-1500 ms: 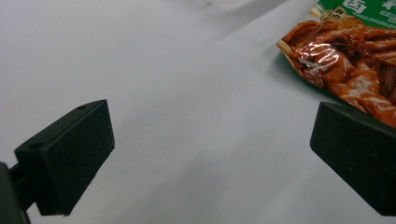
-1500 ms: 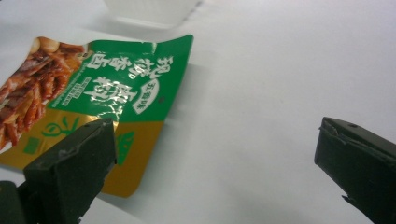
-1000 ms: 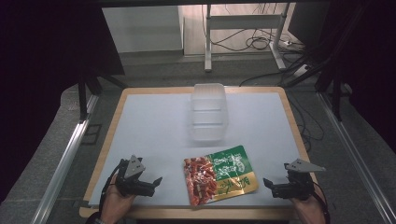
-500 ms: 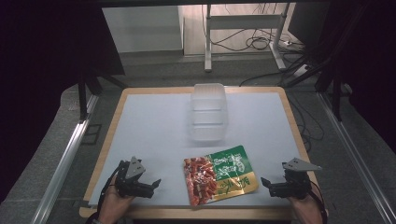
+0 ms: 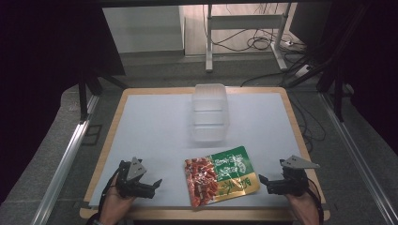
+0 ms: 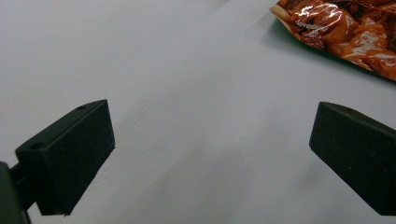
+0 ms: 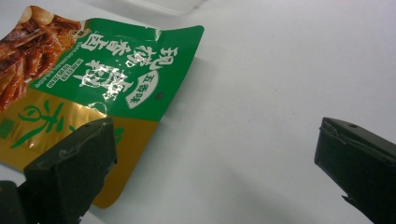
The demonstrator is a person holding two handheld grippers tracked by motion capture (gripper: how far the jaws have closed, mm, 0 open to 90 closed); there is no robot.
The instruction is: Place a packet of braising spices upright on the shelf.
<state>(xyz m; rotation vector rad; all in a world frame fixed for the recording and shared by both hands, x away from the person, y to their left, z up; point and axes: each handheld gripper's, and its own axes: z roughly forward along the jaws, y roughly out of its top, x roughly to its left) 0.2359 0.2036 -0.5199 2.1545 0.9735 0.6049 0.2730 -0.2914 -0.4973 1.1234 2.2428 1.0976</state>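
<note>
Both claws, the left claw (image 5: pixel 149 183) and the right claw (image 5: pixel 265 181), rest released on the tabletop (image 5: pixel 155 126), flanking the snack packet (image 5: pixel 220 174) near its front edge. Approach stage, seemingly; next, one must close on the packet's edge.

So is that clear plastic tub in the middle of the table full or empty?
Empty, as far as shows: the clear tub stands upright and the pale table shows through its walls. The snack packet lies flat outside it.

snack packet (image 6: pixel 343 32) cut by frame edge, print unreadable
</note>
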